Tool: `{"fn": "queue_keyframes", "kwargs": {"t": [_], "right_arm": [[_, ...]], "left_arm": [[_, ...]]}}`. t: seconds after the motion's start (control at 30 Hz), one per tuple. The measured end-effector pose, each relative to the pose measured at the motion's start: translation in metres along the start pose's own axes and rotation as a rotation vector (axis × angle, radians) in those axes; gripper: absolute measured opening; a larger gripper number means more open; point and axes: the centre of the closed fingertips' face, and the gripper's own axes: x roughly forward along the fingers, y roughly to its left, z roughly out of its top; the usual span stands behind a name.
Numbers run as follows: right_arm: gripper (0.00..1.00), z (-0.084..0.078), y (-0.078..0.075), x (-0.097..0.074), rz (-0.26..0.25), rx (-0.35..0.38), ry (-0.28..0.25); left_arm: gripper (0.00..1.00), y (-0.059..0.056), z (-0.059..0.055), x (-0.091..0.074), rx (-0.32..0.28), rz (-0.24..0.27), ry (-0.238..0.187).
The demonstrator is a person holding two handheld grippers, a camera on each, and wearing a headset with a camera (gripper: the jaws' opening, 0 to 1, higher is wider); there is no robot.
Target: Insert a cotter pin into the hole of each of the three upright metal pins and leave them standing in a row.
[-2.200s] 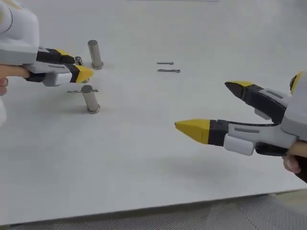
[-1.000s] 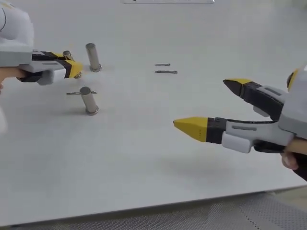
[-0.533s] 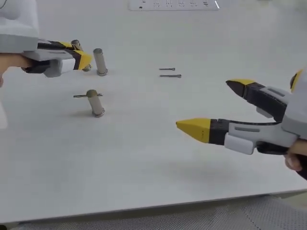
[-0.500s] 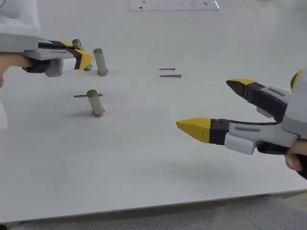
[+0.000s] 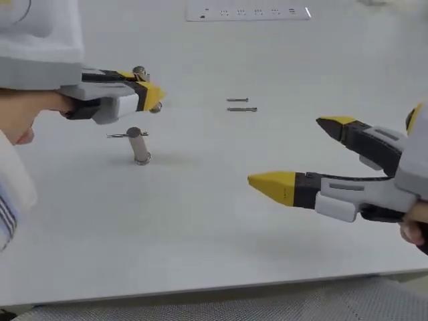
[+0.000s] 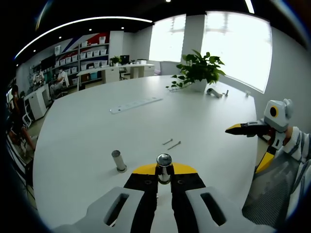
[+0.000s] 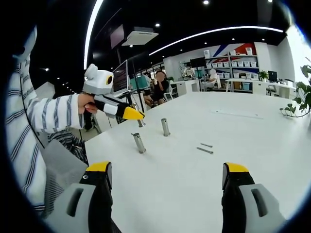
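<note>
My left gripper [image 6: 164, 171] is shut on a short metal pin [image 6: 164, 164], held upright between its yellow tips. In the head view it [image 5: 152, 98] hovers just behind the pin that carries a cotter pin [image 5: 138, 146] through its top. A bare metal pin [image 6: 118, 161] stands on the table beside the held one, seen apart from it in the right gripper view [image 7: 165, 127]. Two loose cotter pins [image 5: 239, 105] lie side by side mid-table. My right gripper [image 5: 297, 152] hangs open and holds nothing at the right, well away from the pins.
A white power strip [image 5: 247, 13] lies at the table's far side. The table's front edge [image 5: 200, 287] runs close below the right gripper. A potted plant [image 6: 197, 73] stands at the far end. A striped sleeve [image 7: 43, 121] is behind the left gripper.
My left gripper has moved right with the metal pin, from left of the bare standing pin to in front of it. The right gripper has stayed put and open.
</note>
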Motion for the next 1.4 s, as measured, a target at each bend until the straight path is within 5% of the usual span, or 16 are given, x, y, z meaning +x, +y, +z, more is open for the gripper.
{"fn": "queue_keyframes", "kwargs": {"t": [0.47,1.4], "right_arm": [[0.94,-0.004,0.003,0.001,0.018,-0.003,0.013],[0.94,-0.010,0.003,-0.005,0.050,-0.025,0.026]], "left_arm": [[0.05,-0.027,-0.025,0.024,-0.022,-0.009,0.051],[0.05,-0.046,-0.075,0.063,0.004,0.030,0.150]]}}
